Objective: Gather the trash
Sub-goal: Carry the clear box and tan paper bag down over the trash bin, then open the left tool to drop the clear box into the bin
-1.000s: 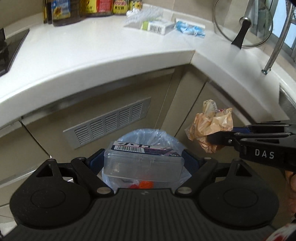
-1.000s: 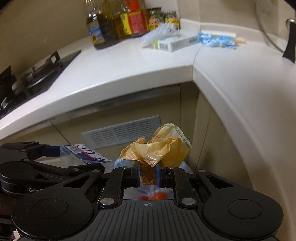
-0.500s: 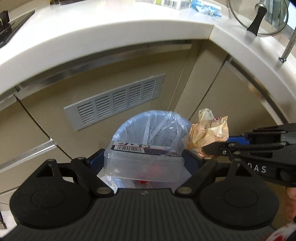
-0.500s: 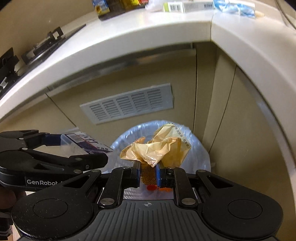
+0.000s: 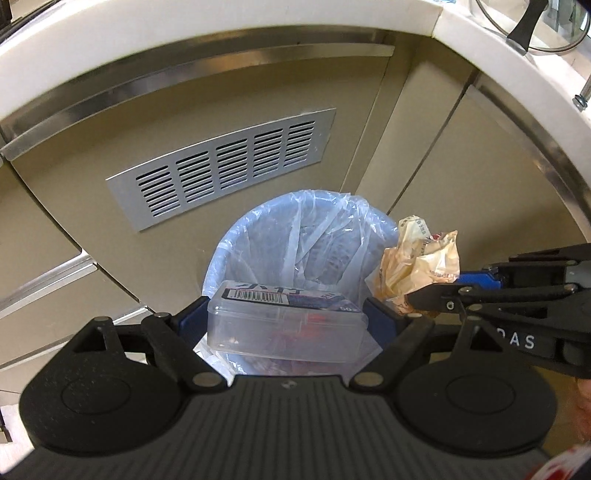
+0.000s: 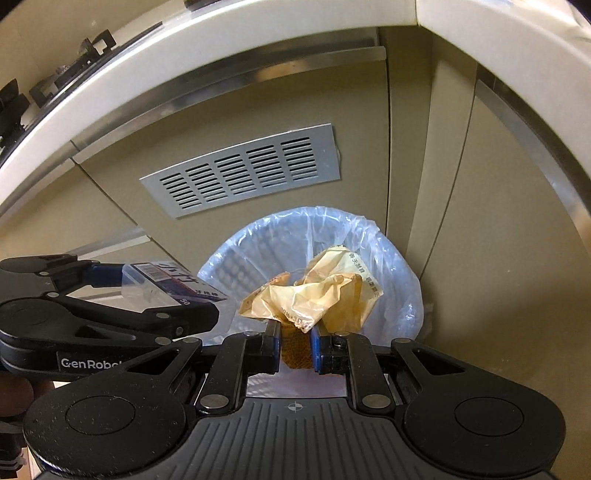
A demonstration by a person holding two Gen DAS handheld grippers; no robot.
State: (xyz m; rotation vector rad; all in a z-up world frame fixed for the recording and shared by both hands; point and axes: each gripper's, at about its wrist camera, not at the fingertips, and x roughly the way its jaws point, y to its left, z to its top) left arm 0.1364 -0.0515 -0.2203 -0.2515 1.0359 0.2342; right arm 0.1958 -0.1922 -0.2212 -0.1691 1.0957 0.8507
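My left gripper (image 5: 286, 314) is shut on a clear plastic box (image 5: 284, 325) with a barcode label, held over the near rim of a round bin (image 5: 295, 229) lined with a pale blue bag. In the right wrist view my right gripper (image 6: 295, 345) is shut on a crumpled orange-yellow wrapper (image 6: 314, 295) above the same bin (image 6: 399, 266). The wrapper (image 5: 421, 266) hangs at the bin's right rim in the left wrist view, pinched by the right gripper (image 5: 439, 295) coming in from the right. The box (image 6: 162, 284) and left gripper (image 6: 155, 299) show at the left of the right wrist view.
The bin stands on the floor in the corner of beige cabinets, below a curved white countertop (image 5: 184, 40). A grey vent grille (image 5: 225, 166) sits in the cabinet panel behind it. A glass lid (image 5: 528, 26) rests on the counter at top right. A stove edge (image 6: 22, 96) shows top left.
Both grippers have sunk from counter height toward the bin and tilted further down. The countertop has slid to the top of both views, the bin's mouth now shows in full. Both grips are unchanged.
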